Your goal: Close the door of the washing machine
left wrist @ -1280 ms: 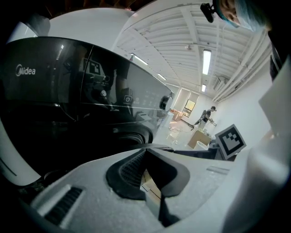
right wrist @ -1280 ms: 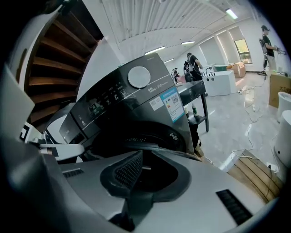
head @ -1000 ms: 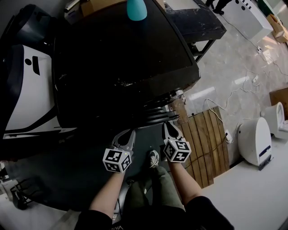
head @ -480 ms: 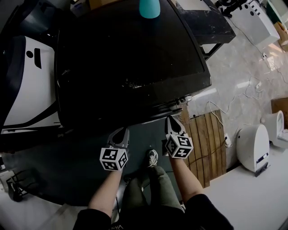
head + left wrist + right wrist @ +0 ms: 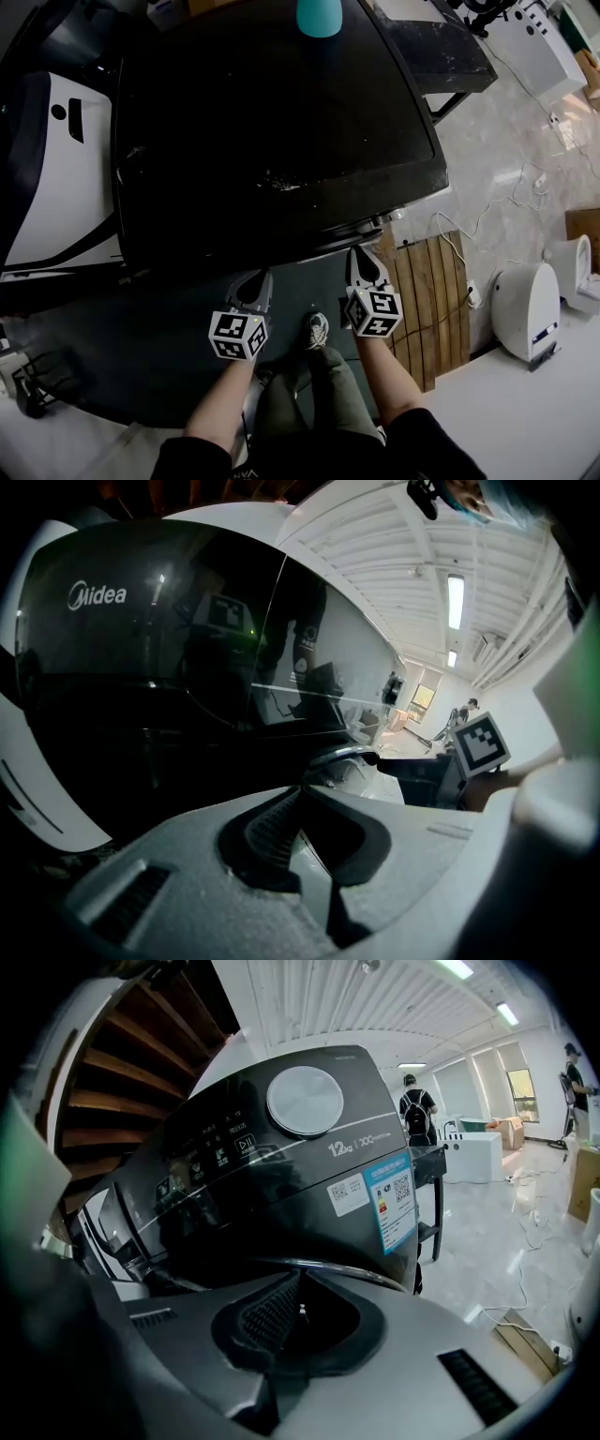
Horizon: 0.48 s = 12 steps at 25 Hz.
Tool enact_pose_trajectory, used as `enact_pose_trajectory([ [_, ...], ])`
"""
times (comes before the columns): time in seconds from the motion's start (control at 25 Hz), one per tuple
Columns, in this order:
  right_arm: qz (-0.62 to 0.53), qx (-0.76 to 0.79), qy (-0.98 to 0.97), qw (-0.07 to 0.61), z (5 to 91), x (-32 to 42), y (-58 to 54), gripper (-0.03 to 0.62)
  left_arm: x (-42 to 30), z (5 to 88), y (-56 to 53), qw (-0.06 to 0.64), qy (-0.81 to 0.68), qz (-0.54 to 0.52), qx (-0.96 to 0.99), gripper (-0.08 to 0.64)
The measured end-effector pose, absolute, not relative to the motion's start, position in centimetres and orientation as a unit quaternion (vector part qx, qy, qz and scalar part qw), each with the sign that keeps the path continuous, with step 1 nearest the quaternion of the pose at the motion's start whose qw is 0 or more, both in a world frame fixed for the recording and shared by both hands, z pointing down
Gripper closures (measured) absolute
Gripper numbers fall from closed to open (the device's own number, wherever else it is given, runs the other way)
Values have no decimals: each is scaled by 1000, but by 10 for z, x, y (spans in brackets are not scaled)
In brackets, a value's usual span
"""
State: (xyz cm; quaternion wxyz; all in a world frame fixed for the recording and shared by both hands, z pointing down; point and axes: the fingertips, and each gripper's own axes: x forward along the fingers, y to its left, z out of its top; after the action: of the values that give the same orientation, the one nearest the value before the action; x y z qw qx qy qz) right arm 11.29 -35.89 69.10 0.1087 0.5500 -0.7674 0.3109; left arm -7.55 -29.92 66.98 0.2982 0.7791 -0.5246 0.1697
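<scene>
Head view is showing the washer [image 5: 272,112] from above, with both grippers hanging just below its front edge. The left gripper [image 5: 258,279] is pointing toward 12 o'clock, with its jaws pressed together and nothing between them. The right gripper [image 5: 358,255] is sitting at 3 o'clock from the left one and pointing the same way. Its jaws are closing, nearly meeting at the tips, with nothing between them.

Right gripper view is placing the door [image 5: 323,1267] at 12 o'clock, just beyond the tips. Its chrome edge is arcing from 9 to 3 o'clock under the control panel [image 5: 216,1152]. Left gripper view is showing what is probably that same edge at about 1 o'clock and farther off, so the right gripper is judged the nearer.

The door is appearing to lie close to the washer front; whether it is latching cannot be told.

The coming move is likely calling for a straight push toward 12 o'clock, square to the 9-to-3 edge, with the closed tips working as a blunt pusher. The polished chrome is posing a slip risk.
</scene>
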Motion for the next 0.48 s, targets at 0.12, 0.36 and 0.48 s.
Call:
enact_pose_trajectory([
  [0.12, 313, 551, -766, 108, 692, 113, -363, 578, -73, 672, -302, 296, -524, 169, 781, 548],
  [0.36, 303, 555, -766, 115, 695, 114, -364, 583, -68, 677, -303, 291, -514, 176, 788, 549],
  [0.48, 303, 546, -773, 113, 693, 112, -365, 581, -68, 678, -303, 293, -510, 179, 789, 548],
])
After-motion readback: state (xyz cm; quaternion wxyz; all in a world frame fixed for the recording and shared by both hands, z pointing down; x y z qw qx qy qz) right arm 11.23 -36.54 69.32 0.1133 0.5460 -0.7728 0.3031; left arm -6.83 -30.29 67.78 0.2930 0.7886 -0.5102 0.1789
